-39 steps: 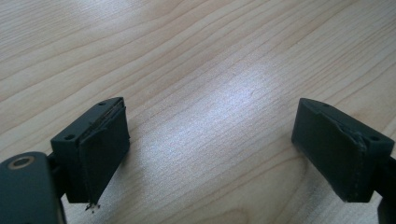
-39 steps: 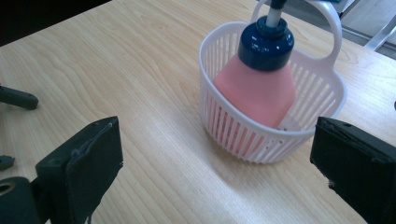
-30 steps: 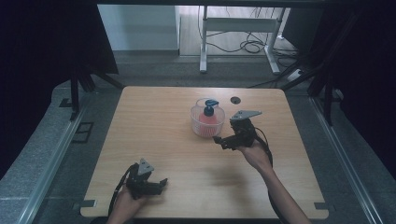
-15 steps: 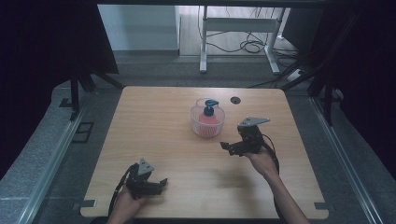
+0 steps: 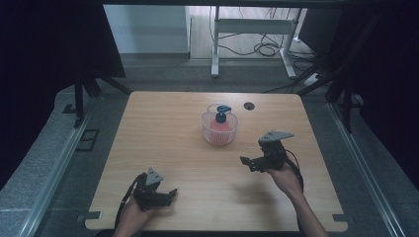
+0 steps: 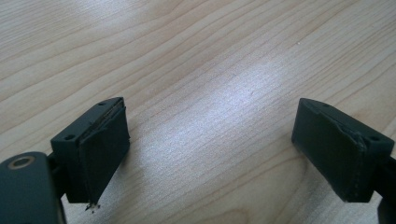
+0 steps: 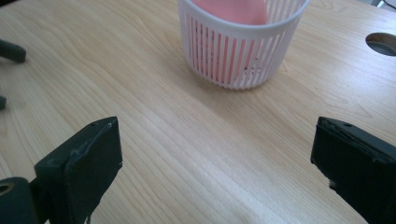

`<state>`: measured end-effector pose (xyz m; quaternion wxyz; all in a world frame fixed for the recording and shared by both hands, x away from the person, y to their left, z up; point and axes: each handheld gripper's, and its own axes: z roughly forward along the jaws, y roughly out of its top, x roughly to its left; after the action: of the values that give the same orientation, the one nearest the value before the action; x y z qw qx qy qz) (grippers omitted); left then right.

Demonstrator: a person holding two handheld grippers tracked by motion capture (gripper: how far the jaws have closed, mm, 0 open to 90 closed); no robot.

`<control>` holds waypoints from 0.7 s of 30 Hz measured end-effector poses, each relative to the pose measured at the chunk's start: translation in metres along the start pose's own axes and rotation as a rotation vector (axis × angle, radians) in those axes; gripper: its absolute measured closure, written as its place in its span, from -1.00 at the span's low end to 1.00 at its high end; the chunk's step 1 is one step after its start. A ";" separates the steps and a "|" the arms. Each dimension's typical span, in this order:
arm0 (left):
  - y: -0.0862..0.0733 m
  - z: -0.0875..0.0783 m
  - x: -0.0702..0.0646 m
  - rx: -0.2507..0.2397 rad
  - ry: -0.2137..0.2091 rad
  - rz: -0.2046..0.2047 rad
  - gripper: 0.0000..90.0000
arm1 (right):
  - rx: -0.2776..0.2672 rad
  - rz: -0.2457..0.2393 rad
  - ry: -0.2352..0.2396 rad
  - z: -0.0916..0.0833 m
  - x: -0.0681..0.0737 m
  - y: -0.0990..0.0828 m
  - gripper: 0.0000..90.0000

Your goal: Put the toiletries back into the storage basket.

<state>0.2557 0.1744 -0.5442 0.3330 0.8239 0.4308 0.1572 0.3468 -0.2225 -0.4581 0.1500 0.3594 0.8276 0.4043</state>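
The pink bottle [image 5: 219, 124] with its blue pump top stands inside the white slatted basket [image 5: 220, 136] toward the far middle of the table [image 5: 163, 128], so the placing looks done. The right claw [image 5: 251, 162] hangs near the basket's right side, jaws spread wide and holding nothing, apart from the basket. The left claw [image 5: 168, 196] rests at the near left edge, jaws also wide and empty. Little seems left beyond parking both hands.

Two matte black handheld two-jaw grippers: the left gripper [image 5: 157, 193] and right gripper [image 5: 258, 162] each carry a grey three-cornered top plate and a trailing black cable; blocky rubber-faced fingers [image 6: 95, 144] show small screw holes; forearms unsleeved.
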 end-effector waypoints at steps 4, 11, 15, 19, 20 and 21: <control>0.000 0.000 0.000 0.000 0.000 0.000 -0.76 | 0.014 -0.028 -0.017 -0.005 0.002 -0.008 -0.97; 0.000 0.000 0.000 0.000 0.000 0.001 -0.76 | 0.017 -0.034 -0.019 -0.012 0.004 -0.019 -0.99; 0.000 0.000 0.000 0.000 0.000 0.001 -0.76 | 0.014 -0.028 -0.020 -0.018 0.004 -0.026 -0.99; 0.000 0.000 0.000 -0.001 -0.001 0.002 -0.76 | 0.013 -0.023 -0.021 -0.024 0.005 -0.032 -0.99; 0.000 0.000 0.000 -0.001 -0.001 0.002 -0.76 | 0.012 -0.021 -0.022 -0.025 0.005 -0.034 -0.99; 0.000 0.000 0.000 -0.002 -0.001 0.001 -0.76 | 0.012 -0.016 -0.026 -0.028 0.006 -0.038 -0.99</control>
<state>0.2558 0.1744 -0.5443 0.3338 0.8240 0.4299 0.1575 0.3098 -0.2498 -0.4695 0.1619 0.3589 0.8308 0.3933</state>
